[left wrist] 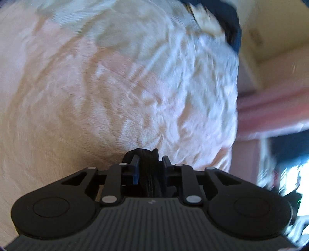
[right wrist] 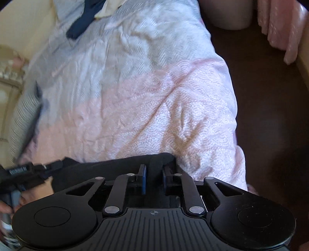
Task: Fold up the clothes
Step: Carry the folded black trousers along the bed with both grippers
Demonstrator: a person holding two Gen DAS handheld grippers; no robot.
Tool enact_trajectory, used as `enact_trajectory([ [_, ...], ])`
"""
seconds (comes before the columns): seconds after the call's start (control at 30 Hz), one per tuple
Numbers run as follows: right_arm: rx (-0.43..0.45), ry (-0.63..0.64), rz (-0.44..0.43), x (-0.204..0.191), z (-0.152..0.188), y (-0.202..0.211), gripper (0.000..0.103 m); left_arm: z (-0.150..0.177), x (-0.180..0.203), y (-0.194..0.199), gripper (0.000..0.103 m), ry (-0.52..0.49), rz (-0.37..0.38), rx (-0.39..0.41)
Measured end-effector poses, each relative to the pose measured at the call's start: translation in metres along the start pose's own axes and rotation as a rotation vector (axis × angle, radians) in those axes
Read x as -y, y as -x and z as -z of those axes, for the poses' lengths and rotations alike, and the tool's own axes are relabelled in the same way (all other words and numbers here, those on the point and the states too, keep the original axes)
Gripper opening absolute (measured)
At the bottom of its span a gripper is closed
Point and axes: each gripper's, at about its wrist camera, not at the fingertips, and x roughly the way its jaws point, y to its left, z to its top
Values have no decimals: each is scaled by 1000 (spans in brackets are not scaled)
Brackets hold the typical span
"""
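A black garment (right wrist: pixel 115 168) is held by both grippers above a bed with a pale pink and blue textured cover (right wrist: pixel 135 92). My right gripper (right wrist: pixel 154 173) is shut on a fold of the black garment, which stretches left toward my left gripper (right wrist: pixel 29 171), seen at the left edge of the right wrist view. In the left wrist view my left gripper (left wrist: pixel 148 166) is shut on bunched black fabric (left wrist: pixel 148 173) over the bed cover (left wrist: pixel 115 86). That view is motion-blurred.
A dark blue garment (right wrist: pixel 83 21) and a cream cloth (right wrist: pixel 110 7) lie at the far end of the bed. A striped grey garment (right wrist: pixel 25 115) lies at the bed's left side. Dark floor (right wrist: pixel 270 115) runs along the bed's right edge, with pink fabric (right wrist: pixel 280 25) beyond.
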Motion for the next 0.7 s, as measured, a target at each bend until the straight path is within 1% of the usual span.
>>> enact_trajectory([
  [0.07, 12, -48, -39, 10, 1, 5, 11, 8, -27, 8, 17, 134, 84, 46],
  [0.1, 13, -69, -52, 14, 2, 5, 11, 13, -40, 10, 13, 202, 120, 61],
  [0.17, 11, -109, -62, 21, 2, 0, 11, 24, -66, 10, 9, 346, 187, 88],
  [0.2, 12, -132, -68, 24, 2, -2, 11, 29, -78, 9, 0, 419, 212, 103],
  [0.23, 14, -172, -68, 28, 1, -4, 11, 32, -86, 11, 0, 473, 192, 139],
  [0.27, 15, -222, -63, 34, 1, -6, 11, 32, -92, 17, 0, 494, 135, 176],
  [0.3, 9, -265, -76, 39, 0, -6, 11, 31, -97, 23, 0, 516, 121, 194],
  [0.33, -2, -288, -105, 43, -1, -6, 12, 29, -96, 28, 0, 502, 147, 190],
  [0.37, -10, -277, -127, 42, -3, -4, 13, 27, -94, 34, 0, 481, 169, 185],
  [0.4, -9, -244, -129, 38, -5, 0, 13, 23, -83, 39, 6, 408, 163, 172],
  [0.43, -5, -207, -120, 33, -7, 3, 14, 22, -70, 42, 13, 332, 133, 160],
  [0.47, 0, -176, -114, 28, -8, 6, 21, 22, -58, 44, 32, 265, 107, 144],
  [0.5, 4, -150, -108, 23, -8, 8, 28, 23, -49, 44, 43, 222, 98, 132],
  [0.6, 19, -76, -100, 11, -4, 15, 42, 30, -35, 37, 43, 165, 127, 102],
  [0.67, 24, -36, -97, 7, 3, 17, 43, 38, -32, 29, 43, 147, 124, 86],
  [0.7, 27, -22, -96, 7, 6, 18, 43, 42, -32, 25, 40, 133, 125, 74],
])
